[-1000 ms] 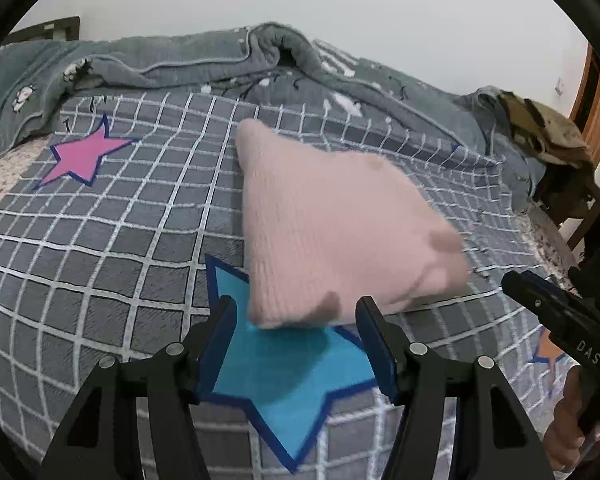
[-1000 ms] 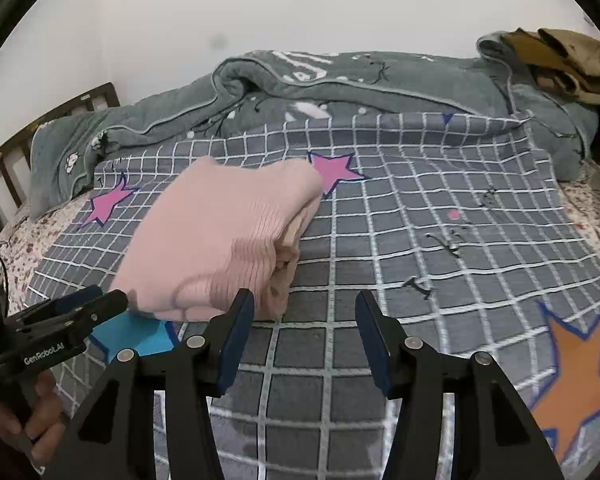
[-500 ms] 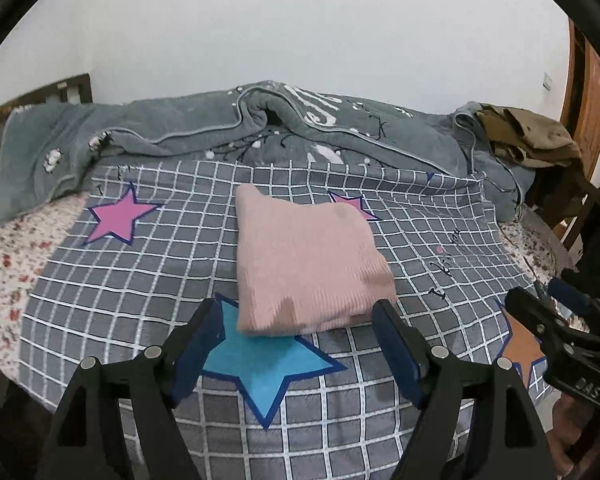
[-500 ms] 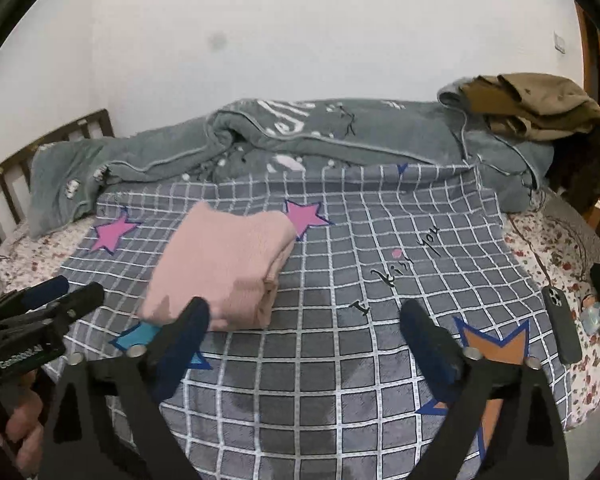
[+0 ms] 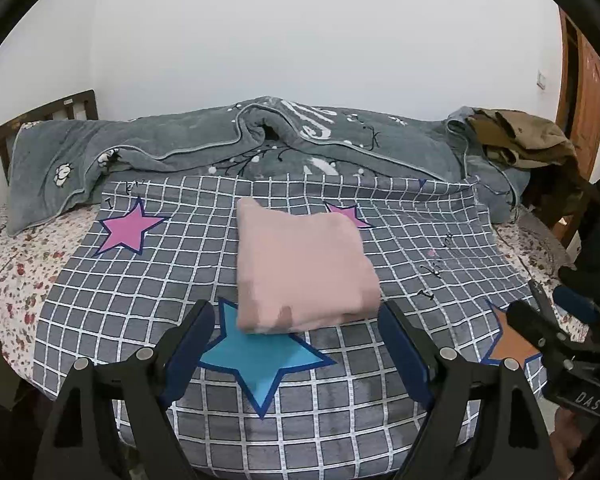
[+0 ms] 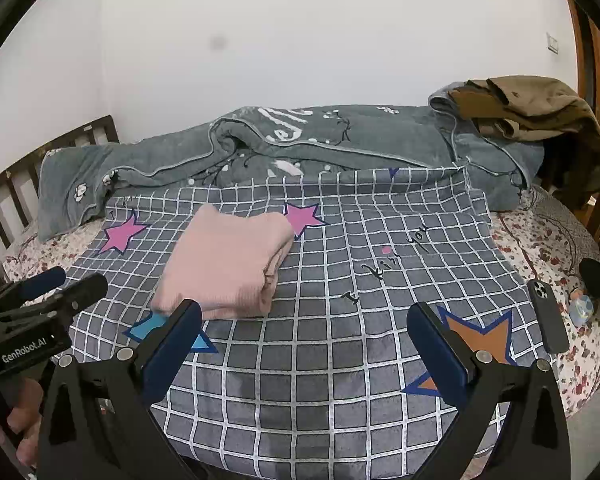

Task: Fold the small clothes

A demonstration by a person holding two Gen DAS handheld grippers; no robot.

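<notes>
Currently the pink sweater point(image 5: 304, 270) lies folded into a rough square on the grey checked sheet point(image 5: 148, 288), its near edge overlapping the upper part of the blue star point(image 5: 260, 360) printed on that sheet. Left gripper point(image 5: 300, 344) is spread wide and holds nothing; its blue-padded fingers point(image 5: 192, 344) stand on either side of the sweater's near edge in the left wrist view, apart from the fabric. Right gripper point(image 6: 304, 344) is likewise spread wide and holds nothing, over bare sheet to the right of the sweater, with the orange star point(image 6: 476, 332) print just behind its right finger. In the right wrist view the sweater's stacked fold layers show along its right side, and the left gripper's body with "GenRobot.AI" lettering sits at the left edge, a hand under it. A pink star point(image 5: 128, 228) is printed left of the sweater, and a second pink star point(image 6: 302, 218) peeks out at its far right corner. Black handwriting-style lettering point(image 6: 392, 264) runs across the sheet right of the sweater. A rumpled grey blanket point(image 5: 220, 140) with white print lies along the far side of the bed against the white wall. Brown clothing point(image 6: 524, 108) is piled at the far right. A dark phone point(image 6: 548, 316) rests on the floral bedsheet point(image 6: 548, 256) near the right edge. A wooden headboard point(image 5: 40, 120) shows at far left.
</notes>
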